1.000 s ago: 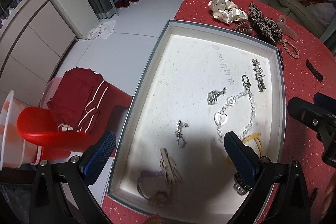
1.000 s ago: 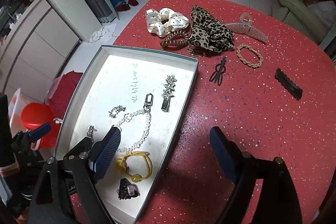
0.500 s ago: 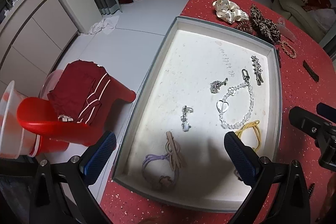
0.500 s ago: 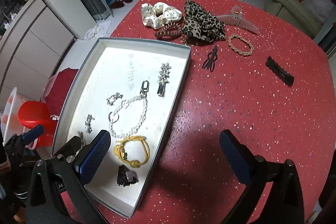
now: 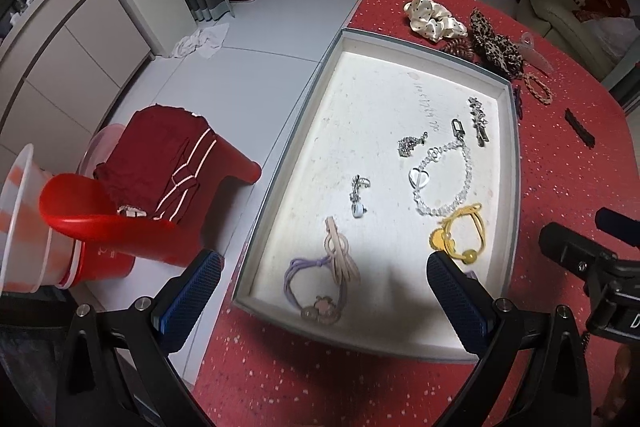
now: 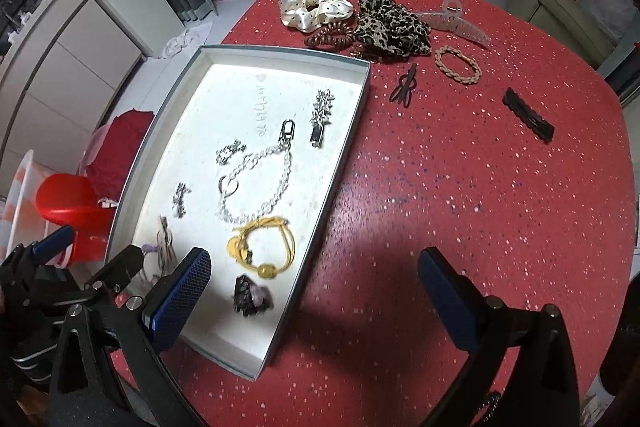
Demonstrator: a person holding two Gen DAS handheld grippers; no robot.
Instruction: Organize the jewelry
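A shallow white rectangular tray with a grey rim is seen lying on the red speckled tabletop, near its left edge. Inside it, a silver chain bracelet with a heart charm and a clasp is laid out in a loop near the middle. Just beside it, a yellow cord hair tie with beads is placed, and a silver star-studded hair clip lies toward the far right wall. A lilac and pink hair tie rests at the near left corner. Outside the tray, a cream polka-dot scrunchie and a leopard-print scrunchie are left at the far side. The left gripper is held above the tray's near end, its fingers spread wide and empty. The right gripper is held over the tray's right wall, likewise parted, with nothing gripped.
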